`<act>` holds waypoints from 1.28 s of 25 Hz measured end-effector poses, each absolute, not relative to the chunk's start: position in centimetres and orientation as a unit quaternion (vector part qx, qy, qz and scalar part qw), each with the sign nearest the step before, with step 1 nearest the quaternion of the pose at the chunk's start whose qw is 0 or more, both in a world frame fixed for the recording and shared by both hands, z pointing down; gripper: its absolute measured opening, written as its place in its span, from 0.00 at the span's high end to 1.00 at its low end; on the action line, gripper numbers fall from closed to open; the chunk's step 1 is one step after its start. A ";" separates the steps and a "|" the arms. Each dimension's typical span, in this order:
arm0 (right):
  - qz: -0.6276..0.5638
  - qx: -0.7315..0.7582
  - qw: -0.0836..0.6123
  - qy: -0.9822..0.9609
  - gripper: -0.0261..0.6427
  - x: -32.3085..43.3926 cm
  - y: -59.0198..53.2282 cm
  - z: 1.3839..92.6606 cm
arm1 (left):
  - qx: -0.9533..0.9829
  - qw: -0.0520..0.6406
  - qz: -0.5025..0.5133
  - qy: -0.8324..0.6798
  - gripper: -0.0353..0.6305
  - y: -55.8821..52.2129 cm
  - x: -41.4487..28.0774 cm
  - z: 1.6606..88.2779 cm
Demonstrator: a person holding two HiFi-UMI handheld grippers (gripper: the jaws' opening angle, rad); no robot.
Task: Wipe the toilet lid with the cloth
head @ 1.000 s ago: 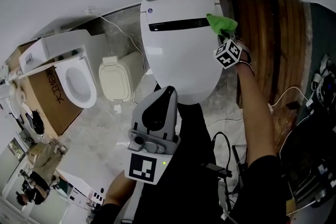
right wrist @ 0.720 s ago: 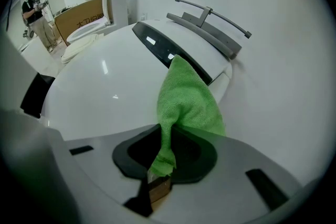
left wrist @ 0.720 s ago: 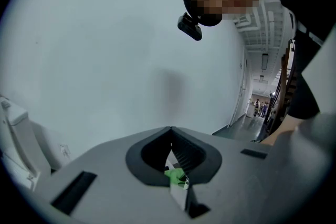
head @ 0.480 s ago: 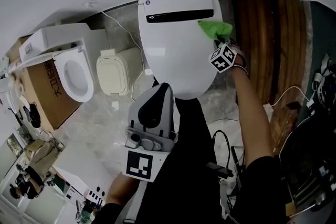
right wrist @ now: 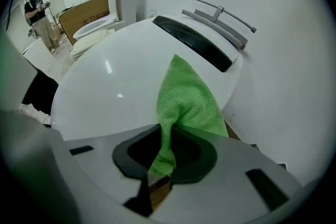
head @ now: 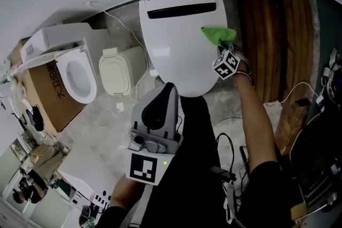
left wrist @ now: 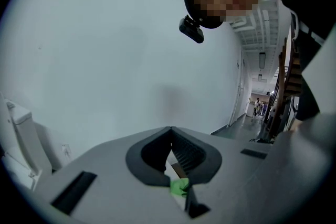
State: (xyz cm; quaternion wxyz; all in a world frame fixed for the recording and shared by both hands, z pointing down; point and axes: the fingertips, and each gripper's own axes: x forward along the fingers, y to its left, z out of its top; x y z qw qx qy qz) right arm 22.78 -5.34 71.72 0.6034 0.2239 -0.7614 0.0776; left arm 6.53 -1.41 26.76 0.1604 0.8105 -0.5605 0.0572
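Observation:
The white toilet lid (head: 173,45) lies closed in front of me, with a black strip near its hinge end. A green cloth (head: 218,36) rests on the lid's right edge, and my right gripper (head: 222,47) is shut on it from the near right side. In the right gripper view the cloth (right wrist: 189,94) runs from between the jaws of the right gripper (right wrist: 167,136) out over the lid (right wrist: 121,81). My left gripper (head: 169,89) is held low near my body, shut and holding nothing, pointing up at the wall in its own view (left wrist: 170,132).
A second toilet (head: 75,77) sits on a cardboard box at the left, with a cream container (head: 118,72) beside it. Dark wooden boards (head: 267,34) lie right of the lid. Cables (head: 296,93) trail on the floor at the right. A white wall stands behind.
The right gripper has drawn the green cloth along the lid's right edge toward me, away from the black strip. The left gripper has stayed put.

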 end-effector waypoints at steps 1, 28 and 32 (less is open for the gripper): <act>0.081 0.227 0.603 -0.760 0.86 22.9 -4.8 71.8 | 0.812 0.161 0.057 -0.558 0.95 -1.3 6.4 26.8; 0.232 0.285 0.595 -0.715 0.86 18.6 19.8 74.6 | 0.849 0.180 0.059 -0.494 0.95 6.5 -1.0 30.7; 0.253 0.292 0.586 -0.712 0.86 17.1 21.8 74.8 | 0.851 0.181 0.060 -0.489 0.95 7.3 -1.5 31.2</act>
